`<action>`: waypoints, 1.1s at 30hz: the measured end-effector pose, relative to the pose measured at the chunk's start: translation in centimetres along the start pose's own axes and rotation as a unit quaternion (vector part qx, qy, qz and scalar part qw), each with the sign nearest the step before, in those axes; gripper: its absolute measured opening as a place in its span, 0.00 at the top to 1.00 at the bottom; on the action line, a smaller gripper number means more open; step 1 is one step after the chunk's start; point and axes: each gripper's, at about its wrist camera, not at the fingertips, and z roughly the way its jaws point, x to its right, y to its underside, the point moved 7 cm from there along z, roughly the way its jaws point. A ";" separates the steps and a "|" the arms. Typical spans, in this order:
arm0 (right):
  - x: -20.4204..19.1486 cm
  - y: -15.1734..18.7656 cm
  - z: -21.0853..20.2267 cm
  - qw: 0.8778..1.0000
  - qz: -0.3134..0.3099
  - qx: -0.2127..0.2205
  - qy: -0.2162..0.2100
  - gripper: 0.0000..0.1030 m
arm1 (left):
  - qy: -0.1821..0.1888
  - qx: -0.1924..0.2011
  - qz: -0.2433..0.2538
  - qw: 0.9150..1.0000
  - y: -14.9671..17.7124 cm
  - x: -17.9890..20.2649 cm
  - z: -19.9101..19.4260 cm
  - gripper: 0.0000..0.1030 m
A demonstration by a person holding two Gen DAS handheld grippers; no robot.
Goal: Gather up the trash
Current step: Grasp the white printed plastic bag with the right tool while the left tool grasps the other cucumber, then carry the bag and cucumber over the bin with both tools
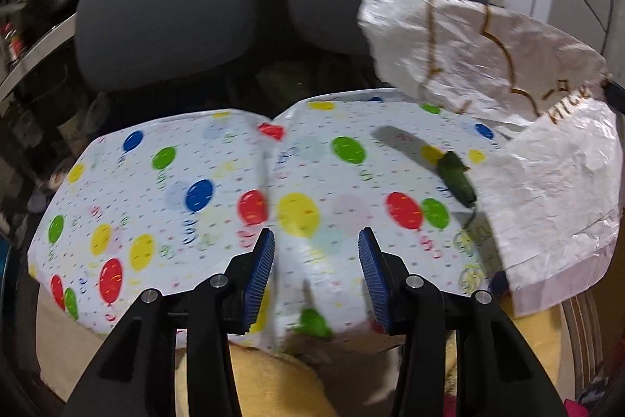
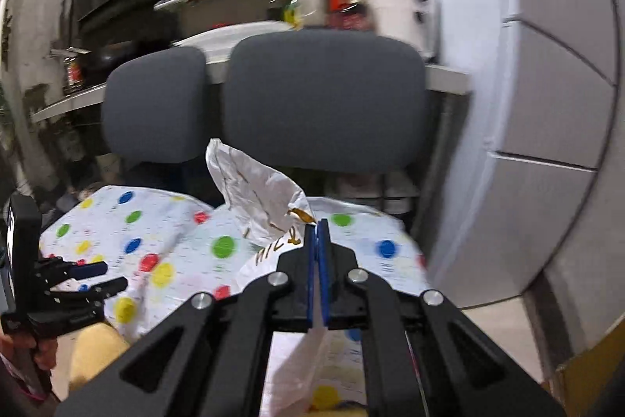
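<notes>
Right gripper, pads pressed together on the rim of a crumpled white bag with gold print; bag lifted over the far right part of the balloon-print cloth, mouth hanging toward the cloth's centre. Left gripper, fingers spread wide and holding nothing, poised low over the near edge of the cloth, just right of its middle crease.

Scrap: small, dark green, lying on the cloth right of the crease, just beside the lower edge of the bag and partly under its overhang; a thin tail trailing toward the near edge. Long axis oblique, running from far-left to near-right across the cloth. From the left gripper, scrap lies ahead and to the right, well apart from the pads; from the right gripper, hidden below the bag in the right wrist view.

Judged: free left gripper the likelier one to pick, needing a reach forward and right with the pads turned to close across the scrap's short width. Bag mouth close by, so only a short carry. Risk: snagging the loose cloth with the scrap.

Grey chair backs beyond the cloth's far edge.
</notes>
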 end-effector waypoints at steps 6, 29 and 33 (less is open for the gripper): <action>5.3 0.1 -3.9 0.998 0.017 0.022 0.064 0.97 | 0.012 0.004 0.007 1.000 -0.7 1.5 0.0 0.55; 10.5 7.4 1.2 0.994 0.040 -0.058 0.082 0.97 | 0.111 -0.111 0.040 0.987 -3.5 16.6 15.2 0.63; 11.0 7.6 1.1 0.994 0.036 -0.057 0.089 0.97 | 0.111 -0.100 0.037 0.988 -3.6 16.4 14.8 0.66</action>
